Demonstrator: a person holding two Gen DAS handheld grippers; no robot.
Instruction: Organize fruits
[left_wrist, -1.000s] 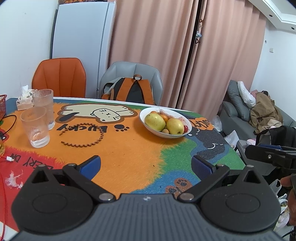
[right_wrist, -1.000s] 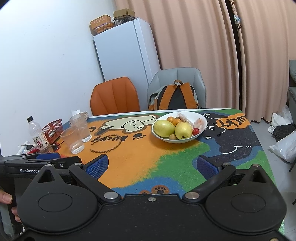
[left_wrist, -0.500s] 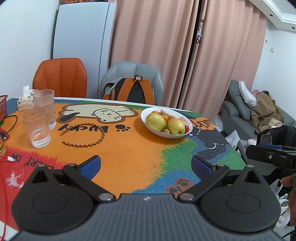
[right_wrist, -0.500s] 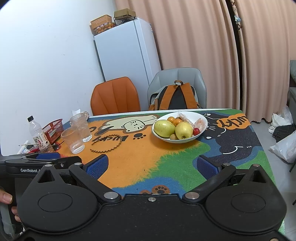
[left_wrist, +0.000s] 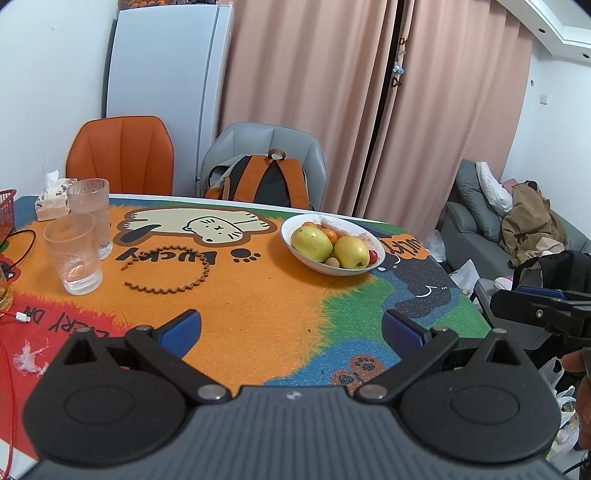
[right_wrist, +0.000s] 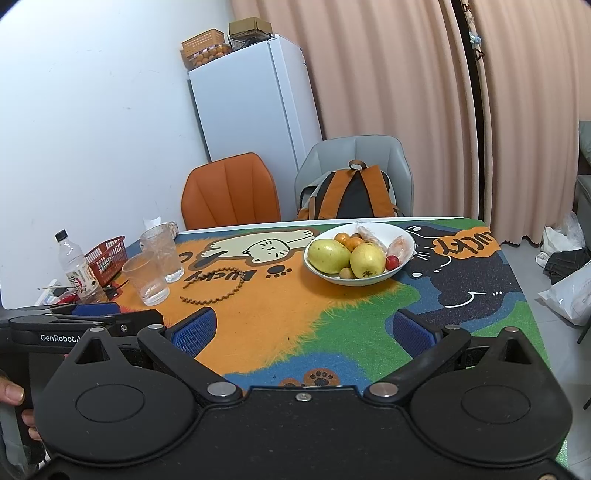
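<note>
A white bowl (left_wrist: 364, 233) (right_wrist: 400, 230) stands on the far right part of the table. It holds two yellow-green apples (left_wrist: 311, 243) (right_wrist: 328, 255), small oranges (left_wrist: 329, 233) (right_wrist: 347, 240), a red cherry tomato (left_wrist: 373, 255) (right_wrist: 392, 262), a small brown fruit and wrapped items. My left gripper (left_wrist: 291, 328) hovers open over the near orange area of the mat, well short of the bowl. My right gripper (right_wrist: 303, 326) is open too, nothing between its blue pads, near the table's front edge. Each gripper shows at the side of the other's view.
Two clear glasses (left_wrist: 74, 254) (right_wrist: 146, 277) stand at the left, with a brown wavy ring (left_wrist: 166, 271) on the mat (left_wrist: 258, 295) beside them. A red basket (right_wrist: 107, 254), a bottle (right_wrist: 75, 266), tissues and cables crowd the left edge. Two chairs and a backpack (left_wrist: 266, 181) stand behind.
Both views have crept slightly forward toward the table; the bowl sits marginally nearer. Both grippers stay open and hold nothing.
</note>
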